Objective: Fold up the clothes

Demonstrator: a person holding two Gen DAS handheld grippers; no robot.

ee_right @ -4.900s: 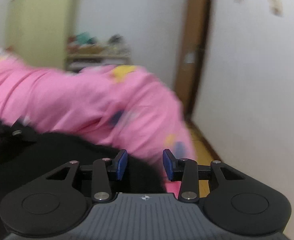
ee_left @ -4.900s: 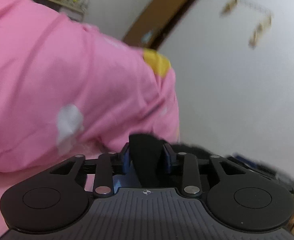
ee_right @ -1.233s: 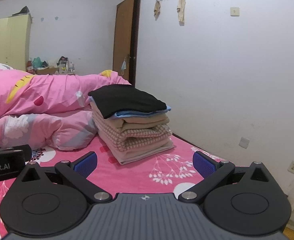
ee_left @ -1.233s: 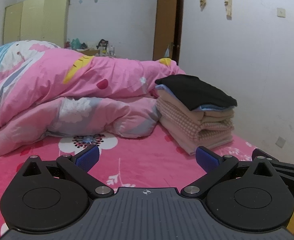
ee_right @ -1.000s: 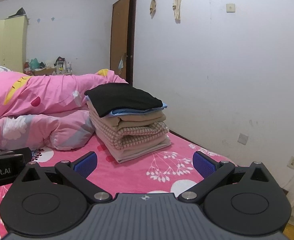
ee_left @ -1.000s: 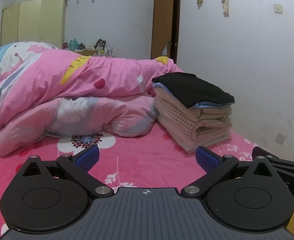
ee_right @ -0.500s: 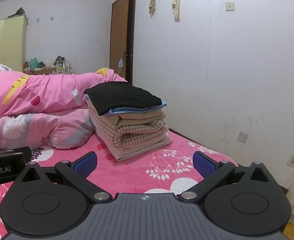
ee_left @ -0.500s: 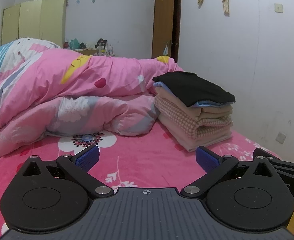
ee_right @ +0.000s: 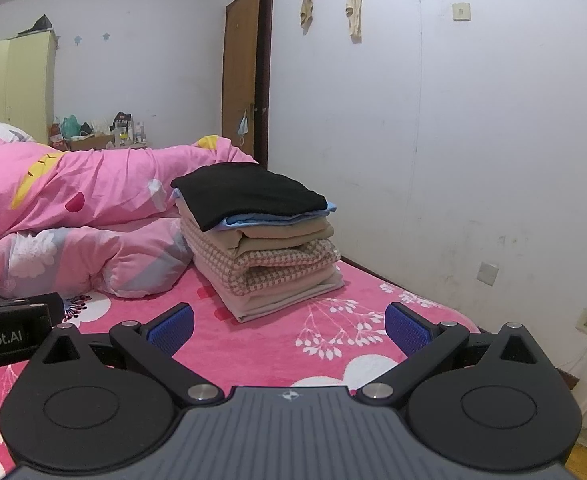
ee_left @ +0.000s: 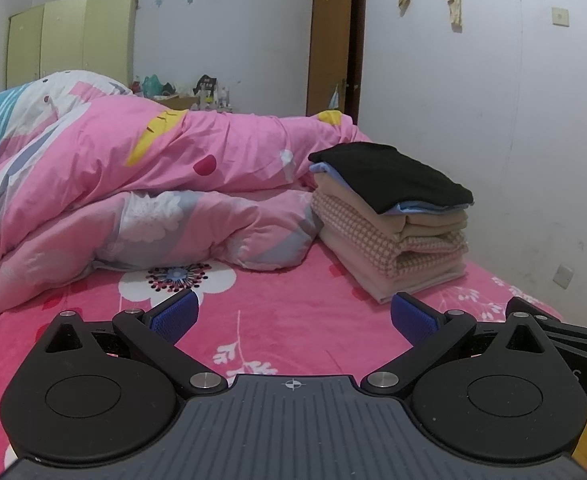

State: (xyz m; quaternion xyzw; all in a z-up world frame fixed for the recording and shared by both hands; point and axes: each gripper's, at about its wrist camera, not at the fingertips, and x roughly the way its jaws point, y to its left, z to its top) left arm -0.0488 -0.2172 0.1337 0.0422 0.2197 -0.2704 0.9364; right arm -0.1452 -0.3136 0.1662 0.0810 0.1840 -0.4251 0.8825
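I have both tools held low over the pink flowered bed sheet. My left gripper is spread wide with nothing between its blue pads, and my right gripper likewise. The neat stack of folded clothes, a black garment on top, rests on the sheet at twelve o'clock from the right gripper, one o'clock from the left, touching the crumpled pink quilt.
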